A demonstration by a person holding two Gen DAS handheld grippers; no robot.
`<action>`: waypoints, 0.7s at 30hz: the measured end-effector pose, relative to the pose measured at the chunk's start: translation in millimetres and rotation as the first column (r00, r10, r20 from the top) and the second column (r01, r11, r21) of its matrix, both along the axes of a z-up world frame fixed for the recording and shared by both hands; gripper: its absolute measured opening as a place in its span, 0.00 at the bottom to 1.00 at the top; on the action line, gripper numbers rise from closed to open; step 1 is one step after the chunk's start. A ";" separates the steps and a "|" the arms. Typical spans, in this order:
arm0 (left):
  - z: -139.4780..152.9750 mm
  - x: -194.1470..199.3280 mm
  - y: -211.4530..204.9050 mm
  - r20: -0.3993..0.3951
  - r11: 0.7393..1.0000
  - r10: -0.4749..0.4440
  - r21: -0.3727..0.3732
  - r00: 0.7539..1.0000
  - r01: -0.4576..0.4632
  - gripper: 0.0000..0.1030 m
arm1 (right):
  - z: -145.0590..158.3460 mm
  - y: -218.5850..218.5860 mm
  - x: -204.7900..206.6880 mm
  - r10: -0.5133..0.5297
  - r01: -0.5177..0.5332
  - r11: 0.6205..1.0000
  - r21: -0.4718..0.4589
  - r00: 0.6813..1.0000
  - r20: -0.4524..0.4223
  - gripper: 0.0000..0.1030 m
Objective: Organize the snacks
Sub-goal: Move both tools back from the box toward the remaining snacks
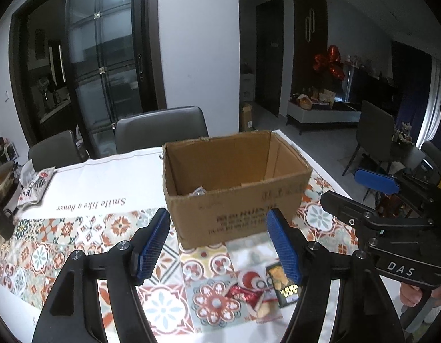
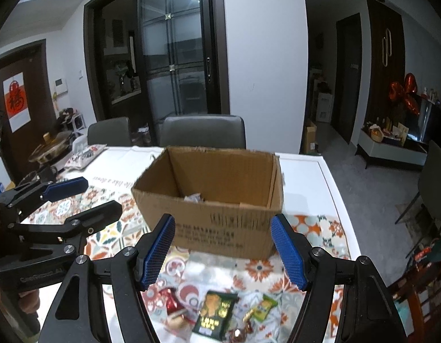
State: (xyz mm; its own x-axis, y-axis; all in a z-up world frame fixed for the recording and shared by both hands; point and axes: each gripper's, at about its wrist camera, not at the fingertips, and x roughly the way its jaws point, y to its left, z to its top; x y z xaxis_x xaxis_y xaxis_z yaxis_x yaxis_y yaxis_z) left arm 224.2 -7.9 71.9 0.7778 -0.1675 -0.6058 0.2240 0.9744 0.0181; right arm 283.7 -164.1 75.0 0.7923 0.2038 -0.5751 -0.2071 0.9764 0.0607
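Observation:
An open cardboard box (image 1: pixel 234 194) (image 2: pixel 217 214) stands on the patterned tablecloth, with a small silvery wrapper (image 1: pixel 198 191) (image 2: pixel 195 197) inside. Loose snacks lie in front of it: a dark green packet (image 2: pixel 216 313) (image 1: pixel 286 284), a red-and-white packet (image 1: pixel 256 291) (image 2: pixel 177 300), and a small light green packet (image 2: pixel 263 305). My left gripper (image 1: pixel 220 245) is open and empty above the snacks. My right gripper (image 2: pixel 223 254) is open and empty, also above them; it shows at the right in the left wrist view (image 1: pixel 360 188).
Two grey chairs (image 2: pixel 203 131) stand behind the table. A patterned pouch (image 1: pixel 36 184) and a pot (image 2: pixel 52 145) sit at the far left. The table's right edge (image 2: pixel 340 200) drops to the floor.

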 end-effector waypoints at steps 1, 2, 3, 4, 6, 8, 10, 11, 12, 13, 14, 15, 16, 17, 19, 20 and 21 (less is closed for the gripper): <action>-2.6 -4.0 -1.2 -0.006 1.000 -0.001 -0.001 1.000 0.001 0.68 | -2.5 -1.1 -3.3 -0.001 0.001 1.000 -0.002 1.000 -0.003 0.68; -6.1 -8.3 -2.6 -0.014 1.000 -0.006 -0.005 1.000 0.006 0.68 | -5.9 -2.4 -7.6 -0.002 0.002 1.000 -0.005 1.000 -0.007 0.68; -8.9 -11.9 -4.5 -0.021 1.000 -0.010 -0.007 1.000 0.009 0.68 | -9.5 -3.9 -11.9 -0.001 0.001 1.000 -0.006 1.000 -0.012 0.68; -12.1 -14.8 -5.8 -0.029 1.000 -0.011 -0.007 1.000 0.010 0.68 | -12.6 -4.8 -14.8 0.000 0.000 1.000 -0.008 1.000 -0.018 0.68; -18.4 -19.8 -8.7 -0.040 1.000 -0.014 -0.003 0.999 0.013 0.67 | -20.8 -7.9 -22.2 0.000 -0.001 1.000 -0.015 1.000 -0.031 0.68; -27.3 -27.6 -12.4 -0.055 1.000 -0.020 -0.001 0.998 0.020 0.67 | -29.3 -11.4 -28.6 -0.002 0.001 1.000 -0.020 0.999 -0.046 0.68; -37.0 -32.2 -14.5 -0.084 1.000 -0.019 -0.008 0.996 0.018 0.67 | -36.6 -13.7 -33.0 -0.005 0.003 1.000 -0.025 0.998 -0.061 0.68; -41.6 -33.5 -14.8 -0.098 1.000 -0.018 -0.017 0.995 0.017 0.67 | -39.6 -14.9 -34.7 -0.008 0.006 1.000 -0.026 0.998 -0.067 0.68; -47.1 -35.6 -15.3 -0.113 1.000 -0.021 -0.025 0.993 0.018 0.67 | -43.5 -16.2 -36.5 -0.012 0.010 1.000 -0.025 0.997 -0.075 0.67; -53.7 -37.3 -16.2 -0.131 0.999 -0.023 -0.028 0.991 0.019 0.67 | -47.7 -18.1 -38.3 -0.013 0.011 1.000 -0.023 0.996 -0.085 0.67; -58.2 -38.7 -17.0 -0.139 1.000 -0.020 -0.024 0.990 0.017 0.67 | -50.7 -18.8 -39.5 -0.014 0.012 1.000 -0.022 0.996 -0.093 0.66; -62.6 -40.3 -17.7 -0.146 1.000 -0.015 -0.020 0.989 0.012 0.67 | -55.0 -19.8 -41.2 -0.017 0.014 1.000 -0.023 0.995 -0.103 0.65; -67.7 -42.6 -19.4 -0.153 1.000 -0.013 -0.018 0.988 0.010 0.67 | -58.6 -20.3 -42.2 -0.020 0.018 1.000 -0.024 0.994 -0.111 0.65; -72.0 -44.9 -20.2 -0.159 1.000 -0.015 -0.016 0.987 0.012 0.67 | -63.1 -21.4 -43.5 -0.024 0.021 0.999 -0.026 0.992 -0.121 0.65; -79.3 -48.2 -22.2 -0.164 1.000 -0.014 -0.006 0.986 0.013 0.67 | -72.8 -23.3 -46.0 -0.026 0.022 0.999 -0.027 0.989 -0.146 0.60; -84.8 -49.8 -23.3 -0.175 1.000 -0.017 -0.005 0.984 0.016 0.67 | -77.6 -24.2 -46.8 -0.025 0.021 0.999 -0.024 0.987 -0.161 0.58; -87.7 -49.7 -23.3 -0.184 1.000 -0.020 -0.009 0.983 0.019 0.67 | -82.9 -24.8 -47.5 -0.025 0.022 1.000 -0.017 0.984 -0.175 0.58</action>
State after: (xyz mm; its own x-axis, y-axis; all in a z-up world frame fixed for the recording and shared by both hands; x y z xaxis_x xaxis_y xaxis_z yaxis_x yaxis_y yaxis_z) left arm 174.5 -31.2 -15.8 0.6496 -0.1868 -0.7370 0.2420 0.9697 -0.0325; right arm 236.2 -188.9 -8.0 0.6832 0.1765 -0.7086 -0.1717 0.9820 0.0791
